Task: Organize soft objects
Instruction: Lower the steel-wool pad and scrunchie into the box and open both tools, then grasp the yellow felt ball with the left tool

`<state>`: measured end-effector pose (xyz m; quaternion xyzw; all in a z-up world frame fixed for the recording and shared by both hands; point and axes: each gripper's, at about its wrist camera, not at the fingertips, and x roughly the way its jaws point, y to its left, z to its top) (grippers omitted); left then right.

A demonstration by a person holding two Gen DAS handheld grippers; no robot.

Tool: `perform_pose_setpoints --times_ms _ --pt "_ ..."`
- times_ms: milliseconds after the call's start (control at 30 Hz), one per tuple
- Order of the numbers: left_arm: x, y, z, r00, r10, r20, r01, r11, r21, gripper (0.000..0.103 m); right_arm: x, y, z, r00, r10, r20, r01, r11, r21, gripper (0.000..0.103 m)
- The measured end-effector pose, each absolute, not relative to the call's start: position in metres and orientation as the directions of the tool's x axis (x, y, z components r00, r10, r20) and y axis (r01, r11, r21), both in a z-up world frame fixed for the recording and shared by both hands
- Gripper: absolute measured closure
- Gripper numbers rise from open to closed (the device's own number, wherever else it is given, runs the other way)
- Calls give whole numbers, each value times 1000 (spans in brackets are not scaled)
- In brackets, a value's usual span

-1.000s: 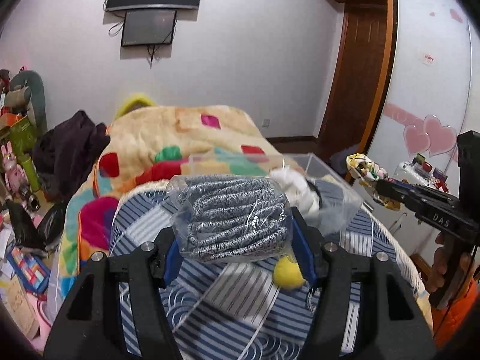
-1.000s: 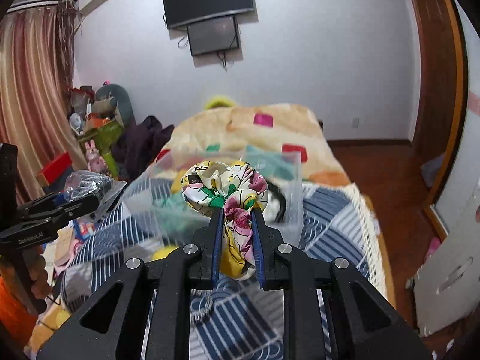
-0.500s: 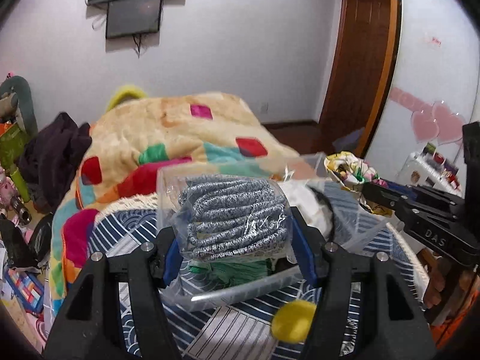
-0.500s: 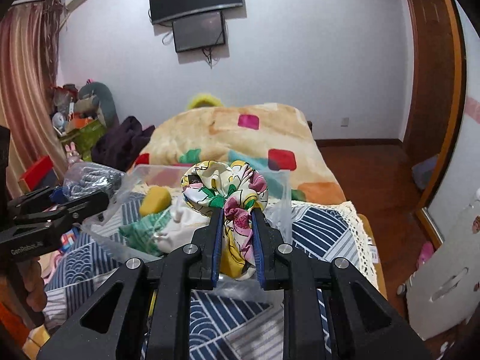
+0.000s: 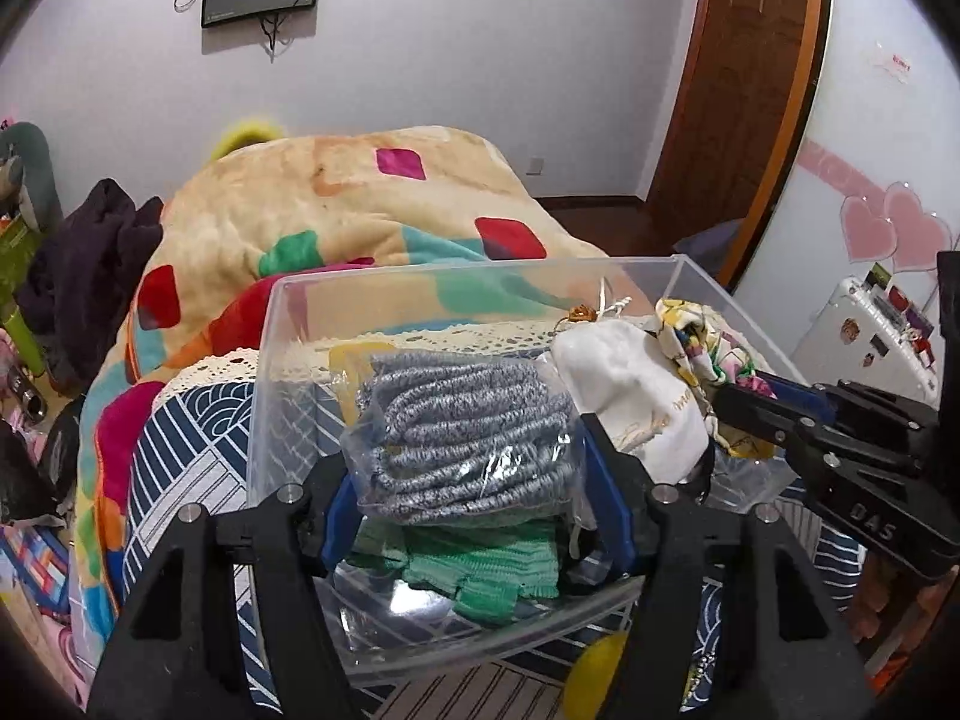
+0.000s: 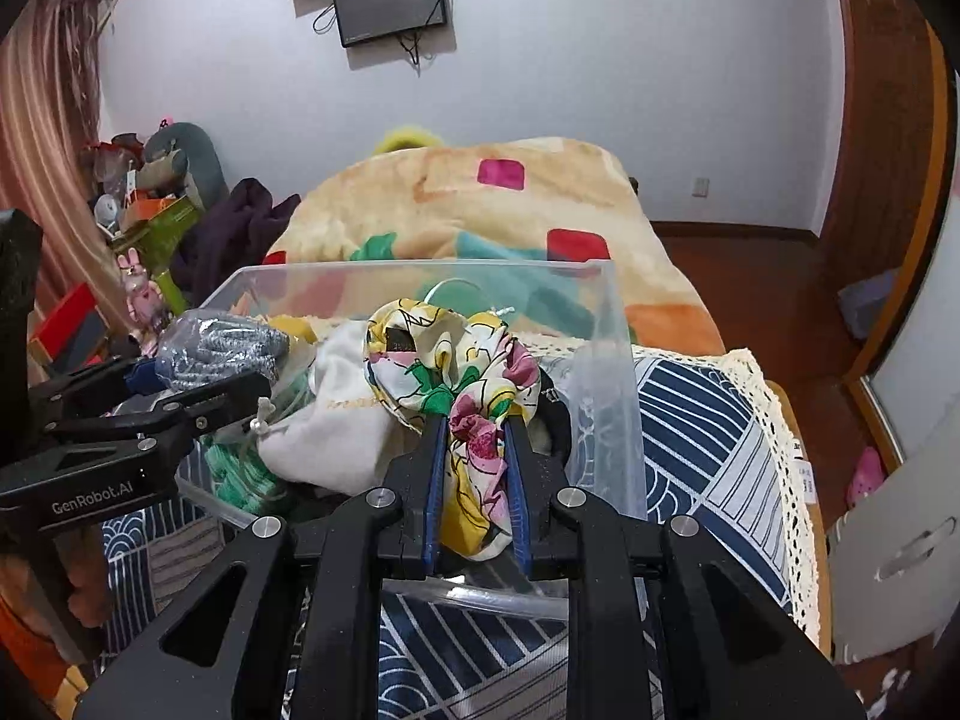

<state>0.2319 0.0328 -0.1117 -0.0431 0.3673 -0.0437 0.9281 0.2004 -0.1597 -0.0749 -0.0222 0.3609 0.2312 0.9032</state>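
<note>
My left gripper (image 5: pixel 465 438) is shut on a clear bag of grey knit fabric (image 5: pixel 462 426) and holds it over the clear plastic bin (image 5: pixel 420 276). My right gripper (image 6: pixel 474 420) is shut on a floral scarf bundle (image 6: pixel 447 354) and holds it over the bin's right side (image 6: pixel 606 360). The bin holds a white cloth (image 5: pixel 630 378), also seen in the right wrist view (image 6: pixel 336 420), and a green knit piece (image 5: pixel 480 564). The floral bundle (image 5: pixel 702 342) and right gripper (image 5: pixel 729 402) show at the right of the left wrist view. The grey bag (image 6: pixel 222 348) shows in the right wrist view.
The bin stands on a blue and white patterned cover (image 6: pixel 708 420) on a bed. A colourful blanket (image 5: pixel 336 210) lies heaped behind it. A yellow ball (image 5: pixel 594 672) lies in front of the bin. Clutter and dark clothes (image 5: pixel 84 252) are at the left.
Both grippers have moved forward and down over the bin with their loads still held. The bin now fills the view and the yellow ball is below its front wall.
</note>
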Motion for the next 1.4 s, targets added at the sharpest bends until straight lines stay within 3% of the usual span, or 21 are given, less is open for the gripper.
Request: perform_pose_setpoints --times_ms 167,400,500,733,1100,1200,1333,1400 --pt "226 34 -109 722 -127 -680 57 991 -125 32 196 -162 -71 633 407 -659 -442 888 124 59" --pt "202 35 -92 741 -157 -653 88 987 -138 30 180 -167 -53 654 444 -613 -479 870 118 51" --pt "188 35 -83 759 -162 -630 98 986 -136 22 168 -169 -46 666 457 -589 -495 862 109 46" --pt "154 28 -82 770 -178 -612 131 984 -121 16 144 -171 -51 647 477 -594 -525 844 107 45" --pt "139 5 -131 679 -224 -699 182 974 -135 16 121 -155 -102 522 480 -705 -569 812 131 46" --pt "141 1 -141 661 -233 -713 186 972 -146 25 123 -149 -114 495 469 -731 -583 803 121 49" --pt "142 -2 -146 650 -250 -718 201 967 -155 38 125 -142 -124 470 454 -757 -602 792 101 67" --pt "142 -5 -147 645 -255 -720 217 965 -148 47 124 -139 -126 477 453 -753 -607 789 90 68"
